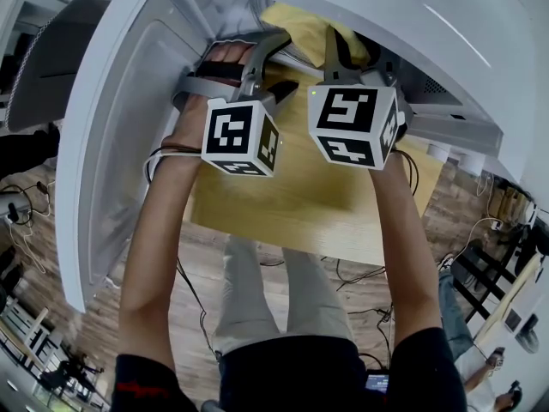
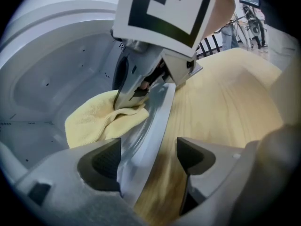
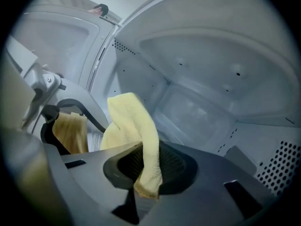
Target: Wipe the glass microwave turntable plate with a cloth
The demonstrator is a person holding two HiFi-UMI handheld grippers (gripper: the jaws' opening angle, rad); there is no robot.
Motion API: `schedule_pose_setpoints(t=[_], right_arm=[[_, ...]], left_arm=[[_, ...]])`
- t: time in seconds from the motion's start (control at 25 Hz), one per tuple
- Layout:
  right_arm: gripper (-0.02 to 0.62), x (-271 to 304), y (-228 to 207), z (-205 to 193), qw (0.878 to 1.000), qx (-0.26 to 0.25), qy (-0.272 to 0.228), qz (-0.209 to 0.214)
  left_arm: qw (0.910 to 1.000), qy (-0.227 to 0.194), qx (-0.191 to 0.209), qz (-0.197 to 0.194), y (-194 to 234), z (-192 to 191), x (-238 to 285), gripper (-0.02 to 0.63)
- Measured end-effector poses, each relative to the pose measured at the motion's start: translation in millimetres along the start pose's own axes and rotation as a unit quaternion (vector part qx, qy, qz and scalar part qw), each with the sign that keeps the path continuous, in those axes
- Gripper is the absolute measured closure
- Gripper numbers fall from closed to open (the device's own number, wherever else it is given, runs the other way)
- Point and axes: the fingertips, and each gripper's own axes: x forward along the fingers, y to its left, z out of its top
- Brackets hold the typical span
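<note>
The glass turntable plate (image 2: pixel 153 126) stands on edge between the jaws of my left gripper (image 2: pixel 148 161), which is shut on its rim. My right gripper (image 2: pixel 136 91) holds a yellow cloth (image 2: pixel 99 119) bunched against the plate's far face. In the right gripper view the cloth (image 3: pixel 129 121) is pinched between the jaws of the right gripper (image 3: pixel 146 168), one end hanging over the pad. In the head view both grippers, left (image 1: pixel 266 58) and right (image 1: pixel 339 45), reach into the mouth of the microwave, with the cloth (image 1: pixel 304 24) above them. The plate itself is hard to make out there.
The white microwave cavity (image 3: pixel 202 79) surrounds the cloth, and its door (image 1: pixel 111 144) hangs open at the left. The microwave sits on a light wooden table (image 1: pixel 300 196). Cables (image 1: pixel 193 290) lie on the wooden floor by the person's legs.
</note>
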Motion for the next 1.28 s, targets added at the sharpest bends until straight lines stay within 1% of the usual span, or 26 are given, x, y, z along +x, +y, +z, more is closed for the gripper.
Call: schedule_pose_setpoints(t=[0.28, 0.44, 0.76, 0.92, 1.08, 1.28], right_arm=[[0.529, 7, -3, -2, 1.000, -0.018, 0.000, -0.020], [0.528, 6, 3, -2, 0.998, -0.053, -0.004, -0.025], [0.528, 4, 8, -3, 0.992, -0.120, 0.004, -0.036], [0.528, 3, 10, -1, 0.985, -0.164, 0.005, -0.045], [0.528, 3, 12, -5, 0.981, -0.190, 0.023, -0.043], [0.528, 7, 20, -5, 0.964, -0.262, 0.043, -0.036]], left_arm=[[1.0000, 0.000, 0.000, -0.001, 0, 0, 0, 0.241], [1.0000, -0.001, 0.001, 0.000, 0, 0, 0, 0.241], [1.0000, -0.004, 0.001, 0.004, 0, 0, -1, 0.242], [1.0000, -0.004, 0.002, 0.005, 0, -1, 0, 0.242], [1.0000, -0.004, 0.000, 0.007, 0, -1, 0, 0.242], [1.0000, -0.003, 0.001, 0.007, 0, -1, 0, 0.242]])
